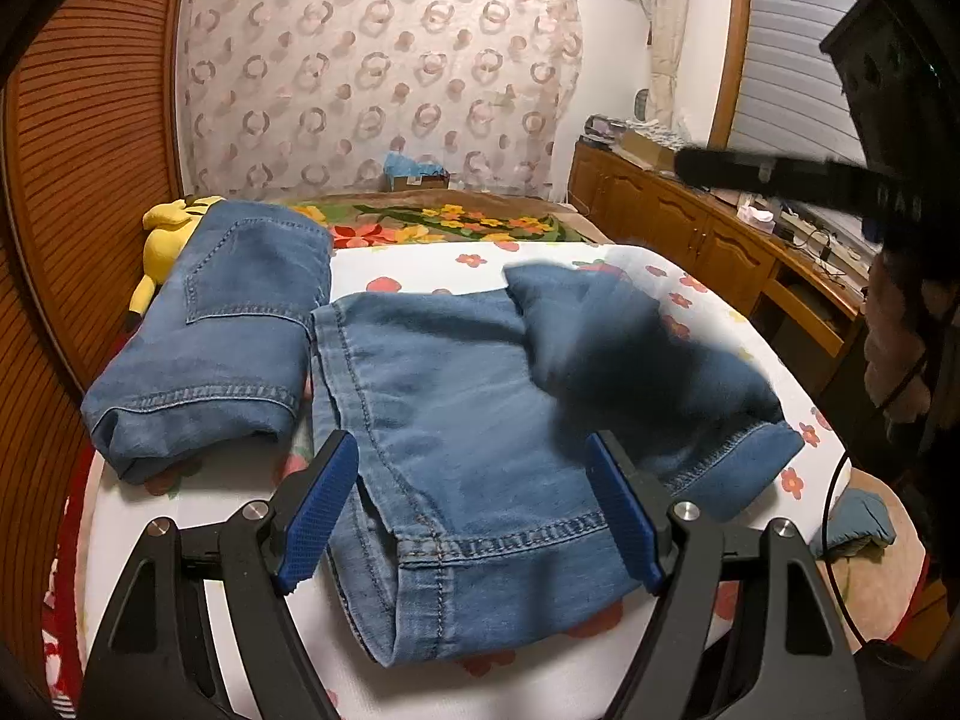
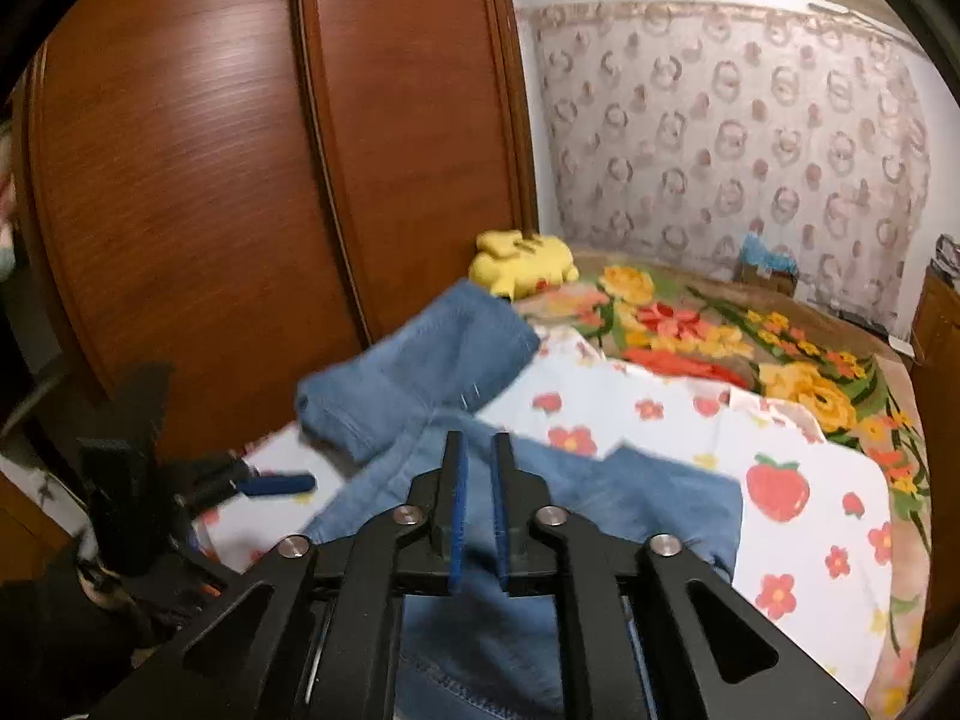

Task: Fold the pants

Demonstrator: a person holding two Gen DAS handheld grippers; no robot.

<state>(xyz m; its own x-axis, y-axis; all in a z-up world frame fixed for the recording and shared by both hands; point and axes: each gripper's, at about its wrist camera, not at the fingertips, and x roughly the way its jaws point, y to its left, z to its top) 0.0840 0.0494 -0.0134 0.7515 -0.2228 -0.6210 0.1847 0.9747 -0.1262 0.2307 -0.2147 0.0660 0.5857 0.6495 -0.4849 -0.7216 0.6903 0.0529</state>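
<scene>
On the bed [image 1: 540, 258], one folded jeans [image 1: 222, 330] is laid aside, second jeans [image 1: 456, 420] half folded; left claw [image 1: 474, 510] gapes empty, right claw [image 2: 478, 516] barely parted, nothing gripped.

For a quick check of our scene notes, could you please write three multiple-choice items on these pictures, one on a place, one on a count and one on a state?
1. Where is the yellow plush toy?
A. At the far end of the bed, by the wooden wardrobe
B. On the wooden sideboard
C. Between the left gripper's fingers

2. How many denim garments lie on the bed?
A. One
B. Two
C. Four

3. How do the left gripper's jaws stand?
A. Clamped on the toy
B. Shut with nothing between
C. Wide apart over the jeans

Answers:
1 A: the toy lies beside the wooden wardrobe, behind the folded jeans.
2 B: one folded pair lies on the left, and the jeans being folded lie beside it.
3 C: the left gripper has its blue pads far apart, with denim lying loose below.
</scene>
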